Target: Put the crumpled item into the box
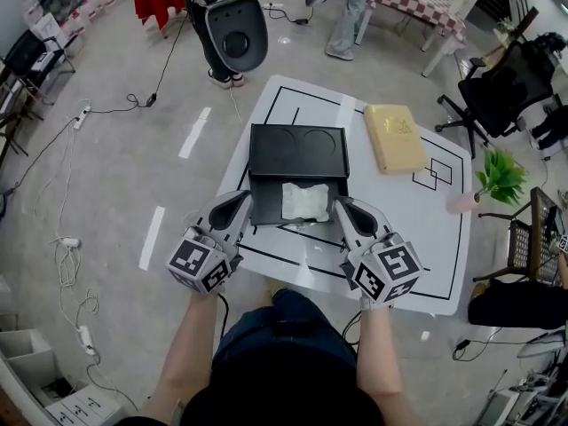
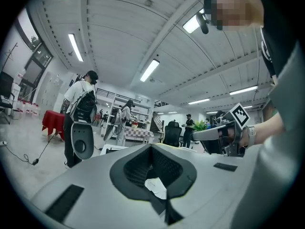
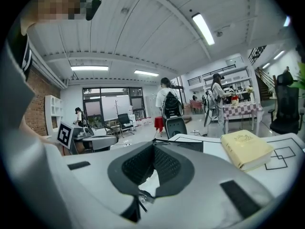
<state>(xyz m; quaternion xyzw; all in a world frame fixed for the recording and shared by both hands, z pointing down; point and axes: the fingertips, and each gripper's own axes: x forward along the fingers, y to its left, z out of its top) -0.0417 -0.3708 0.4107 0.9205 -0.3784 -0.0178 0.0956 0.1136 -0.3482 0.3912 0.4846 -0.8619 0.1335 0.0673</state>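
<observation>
A black box (image 1: 264, 204) stands open in the middle of the white table (image 1: 426, 238), its lid (image 1: 297, 152) laid back behind it. The crumpled white item (image 1: 306, 201) lies inside the box, toward its right side. My left gripper (image 1: 238, 204) is at the box's front left corner and my right gripper (image 1: 344, 209) at its front right corner, both above the table. Both have their jaws together and hold nothing. The left gripper view shows the left gripper (image 2: 152, 149) with the white item (image 2: 156, 187) behind its pads. The right gripper view shows the right gripper (image 3: 153, 146) likewise.
A yellow book (image 1: 395, 137) lies on the table to the right of the box. A potted plant (image 1: 501, 176) and a black office chair (image 1: 510, 87) stand off the table's right edge. People stand beyond the far side, and cables run over the floor at left.
</observation>
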